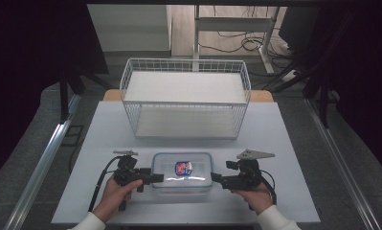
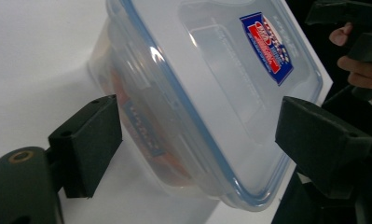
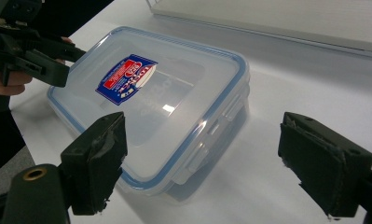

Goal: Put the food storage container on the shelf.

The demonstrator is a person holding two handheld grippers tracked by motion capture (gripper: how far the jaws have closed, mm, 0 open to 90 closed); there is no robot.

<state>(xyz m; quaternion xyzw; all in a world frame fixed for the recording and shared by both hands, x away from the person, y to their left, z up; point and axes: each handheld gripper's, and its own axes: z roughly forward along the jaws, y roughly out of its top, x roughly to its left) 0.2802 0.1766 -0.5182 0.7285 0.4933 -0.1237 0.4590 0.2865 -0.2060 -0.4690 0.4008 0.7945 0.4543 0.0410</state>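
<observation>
1. The box (image 1: 183,171) sits near the counter's (image 1: 112,124) front edge, between both hand-held grippers (left (image 1: 152,178), right (image 1: 215,178)), blocking the straight path between them.
2. The wire shelf (image 1: 185,98) stands behind, walling the back.
3. Bare counter lies between box and shelf, and to both sides.

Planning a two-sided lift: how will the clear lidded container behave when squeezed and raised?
The container looks like rigid plastic, so it will probably hold shape. Its glossy walls may slip against the pads. Flat-based and low, it seems unlikely to tip; the reddish contents seen in the left gripper view could shift.
</observation>
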